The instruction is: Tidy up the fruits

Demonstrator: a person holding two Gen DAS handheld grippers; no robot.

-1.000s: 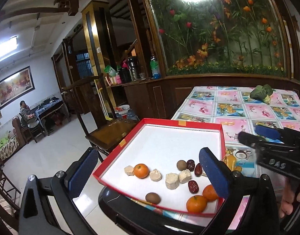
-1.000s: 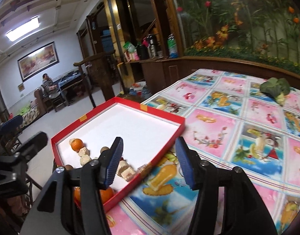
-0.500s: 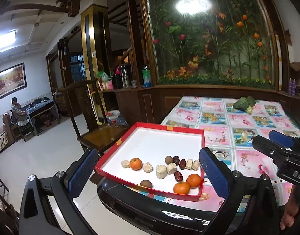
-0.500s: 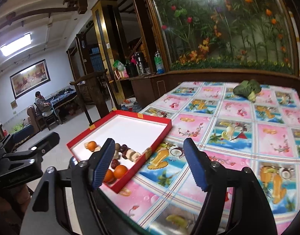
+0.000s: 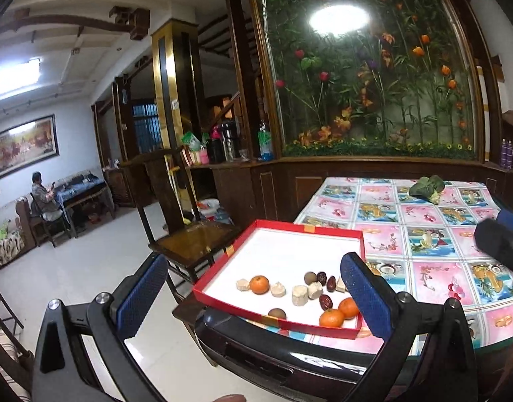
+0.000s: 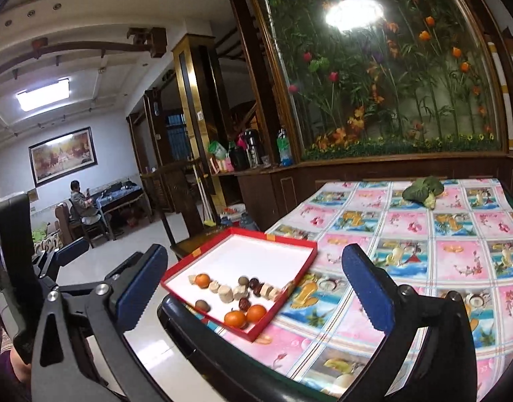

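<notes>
A red tray with a white floor sits at the table's near left corner, also in the right wrist view. In its near half lie three oranges, dark red dates, brown round fruits and pale chunks. My left gripper is open and empty, held back from the table edge before the tray. My right gripper is open and empty, well short of the tray.
The table has a pink and blue fruit-print cloth and a glossy black rim. A green leafy vegetable lies at its far side. A wooden chair stands left of the table. A person sits far left.
Both grippers have pulled back and up from the tray, which looks smaller and farther now. Both stay open. The fruits have not moved.
</notes>
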